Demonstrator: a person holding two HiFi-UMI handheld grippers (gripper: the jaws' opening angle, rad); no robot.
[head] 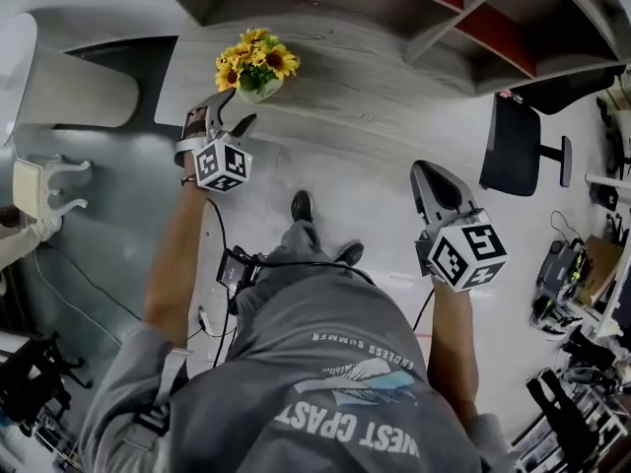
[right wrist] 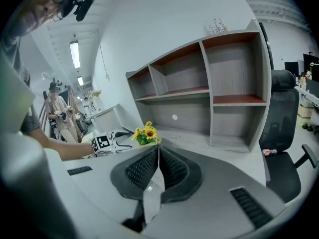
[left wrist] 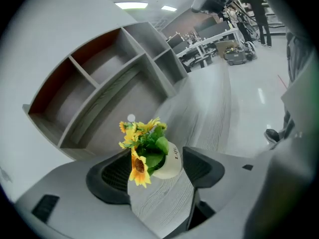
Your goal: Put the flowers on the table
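A bunch of yellow sunflowers in a small white pot (head: 256, 67) stands upright on the grey wood-grain table (head: 345, 82), near its left end. My left gripper (head: 237, 108) reaches in from the near side, jaws apart. In the left gripper view the pot (left wrist: 167, 161) sits between the dark pads (left wrist: 112, 176), which stand clear of its sides. My right gripper (head: 424, 173) hangs over the floor in front of the table, shut and empty. Its own view shows the jaws (right wrist: 158, 151) closed together, with the flowers (right wrist: 146, 133) and the left gripper (right wrist: 107, 142) beyond.
A grey shelf unit with red-lined compartments (head: 414, 13) stands on the table's back. A black office chair (head: 518, 146) is at the right. Cluttered gear lies along the far right (head: 582, 284). A white chair (head: 44, 185) is at the left. Another person (right wrist: 57, 113) stands in the distance.
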